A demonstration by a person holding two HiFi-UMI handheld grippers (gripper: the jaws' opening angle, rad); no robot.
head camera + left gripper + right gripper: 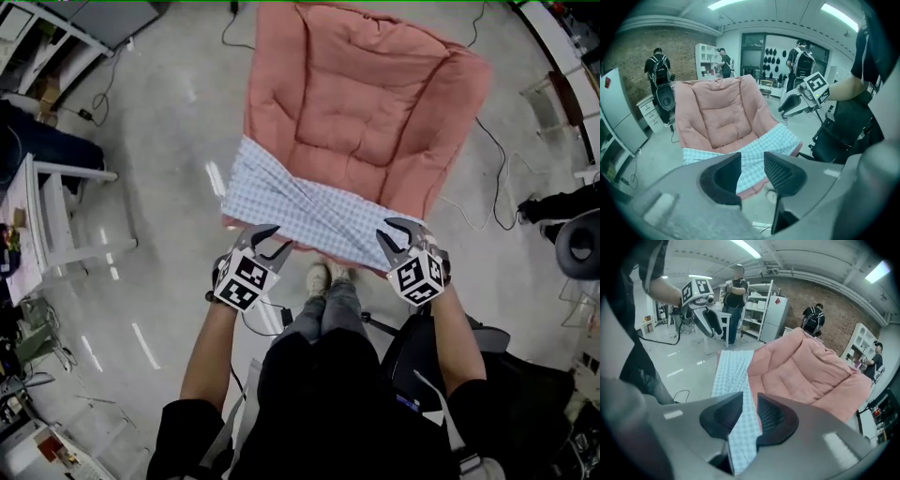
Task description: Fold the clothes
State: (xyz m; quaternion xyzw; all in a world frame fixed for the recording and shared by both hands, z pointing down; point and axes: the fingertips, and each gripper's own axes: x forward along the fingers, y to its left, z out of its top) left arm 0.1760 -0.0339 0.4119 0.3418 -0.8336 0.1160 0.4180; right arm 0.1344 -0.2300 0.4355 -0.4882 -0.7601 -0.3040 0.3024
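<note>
Centrally, a large pink padded chair (pixel 366 103) fills the upper middle of the head view, standing on a grey floor (pixel 169 141). The checked cloth (pixel 309 211) lies as a band across the chair's near edge, from left of centre to right of centre. The left gripper (pixel 283 236), lower left of centre, sits at the cloth's near left edge. Its jaws stand apart with nothing between them, and the cloth shows beyond the gap. The right gripper (pixel 382 229), lower right of centre, is at the cloth's right corner, its jaws drawn close and pinching a strip of the cloth.
</note>
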